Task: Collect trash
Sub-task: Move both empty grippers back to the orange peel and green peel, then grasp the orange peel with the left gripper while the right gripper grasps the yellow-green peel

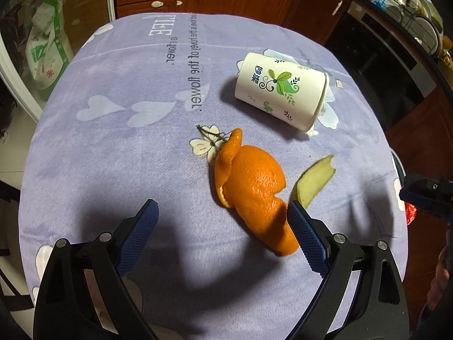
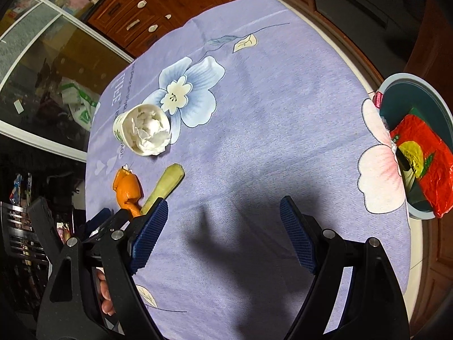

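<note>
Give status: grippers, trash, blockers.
Left gripper open, empty, over orange peel. Right gripper open, empty, above bare cloth. Paper cup on its side, stuffed with tissue; pale peel strip beside orange peel. Bin at table edge, path unobstructed.

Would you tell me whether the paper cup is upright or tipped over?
Tipped: the paper cup lies on its side, crumpled tissue filling its mouth.

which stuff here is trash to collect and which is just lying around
Belongs to the job:
- curled orange peel
- pale green peel strip
- tipped white paper cup stuffed with tissue
- teal round bin holding red wrapper

Just lying about:
- white-green bag
- dish rack
- lilac flowered tablecloth
</note>
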Tool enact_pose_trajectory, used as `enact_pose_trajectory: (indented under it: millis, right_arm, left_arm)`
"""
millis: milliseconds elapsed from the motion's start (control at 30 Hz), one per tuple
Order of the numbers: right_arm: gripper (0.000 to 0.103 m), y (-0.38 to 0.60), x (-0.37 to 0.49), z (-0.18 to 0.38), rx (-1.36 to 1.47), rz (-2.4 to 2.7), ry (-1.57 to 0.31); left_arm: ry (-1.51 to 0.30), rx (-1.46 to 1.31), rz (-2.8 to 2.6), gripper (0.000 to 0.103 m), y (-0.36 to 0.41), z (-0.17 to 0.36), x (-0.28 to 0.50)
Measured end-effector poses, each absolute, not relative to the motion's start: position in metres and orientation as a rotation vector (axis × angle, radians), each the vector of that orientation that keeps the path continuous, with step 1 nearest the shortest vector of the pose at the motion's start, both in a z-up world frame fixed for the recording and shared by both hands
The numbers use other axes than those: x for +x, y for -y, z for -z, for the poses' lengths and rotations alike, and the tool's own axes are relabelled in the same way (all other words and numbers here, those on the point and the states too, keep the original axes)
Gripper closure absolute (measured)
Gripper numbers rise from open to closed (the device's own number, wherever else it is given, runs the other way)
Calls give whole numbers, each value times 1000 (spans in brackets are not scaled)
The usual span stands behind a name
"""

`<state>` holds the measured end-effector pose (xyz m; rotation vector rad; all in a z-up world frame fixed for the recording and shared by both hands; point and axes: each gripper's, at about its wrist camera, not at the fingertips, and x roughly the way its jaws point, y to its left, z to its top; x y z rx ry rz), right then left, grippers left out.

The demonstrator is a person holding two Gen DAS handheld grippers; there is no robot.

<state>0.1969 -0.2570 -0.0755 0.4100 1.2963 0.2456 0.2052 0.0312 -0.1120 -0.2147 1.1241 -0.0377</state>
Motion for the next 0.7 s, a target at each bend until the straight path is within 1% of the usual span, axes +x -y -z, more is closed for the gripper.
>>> enact_pose_trajectory:
  millis: [367, 433, 500, 533, 567, 600, 633, 700]
  right_arm:
    - [26, 248, 207, 85, 403, -257, -1324]
    - [26, 245, 208, 86, 402, -259, -1327]
    - [26, 242, 210, 87, 398, -264, -1331]
    - [26, 241, 211, 88, 396, -265, -1333]
    - [26, 239, 211, 88, 390, -265, -1334]
    - [26, 237, 212, 88, 386, -267, -1335]
    - [26, 234, 213, 88, 381, -272, -1337]
    - [26, 227, 214, 88, 373, -288, -1340]
  left_arm:
    - [-1126, -207, 65, 11, -32, 117, 221]
    - [-1122, -196, 70, 13, -31, 117, 223]
    - [-1124, -200, 94, 23, -28, 118, 224]
    - [-1122, -196, 102, 25, -27, 118, 225]
    - [-1113, -185, 112, 33, -24, 117, 224]
    - [-1106, -176, 137, 48, -20, 117, 224]
    - [-1099, -168, 152, 52, -16, 116, 223]
    - [-1080, -130, 150, 67, -10, 114, 220]
